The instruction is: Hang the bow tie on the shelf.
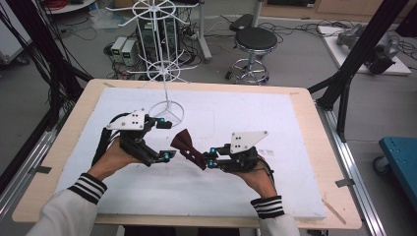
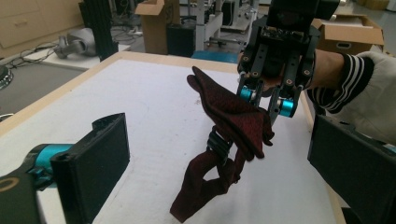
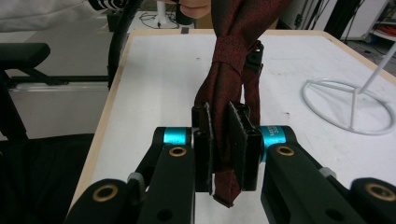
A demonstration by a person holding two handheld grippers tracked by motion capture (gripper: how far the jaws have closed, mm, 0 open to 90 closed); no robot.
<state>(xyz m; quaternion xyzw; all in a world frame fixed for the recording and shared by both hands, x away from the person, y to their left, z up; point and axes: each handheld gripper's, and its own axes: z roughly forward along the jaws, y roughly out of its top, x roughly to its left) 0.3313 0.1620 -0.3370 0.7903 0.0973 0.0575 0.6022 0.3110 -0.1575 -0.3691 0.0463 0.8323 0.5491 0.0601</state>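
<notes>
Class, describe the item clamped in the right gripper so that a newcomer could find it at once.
Start at the white mat covering the wooden table, then find the right gripper near its middle. Its jaws are shut on a dark red necktie with a black clip, the only cloth there, unlike the white wire stand behind.

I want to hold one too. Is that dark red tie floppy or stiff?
Probably floppy: the dark red tie droops and folds below the right gripper. Likely light, since one pinch holds it up. Its black clip looks stiffer.
</notes>
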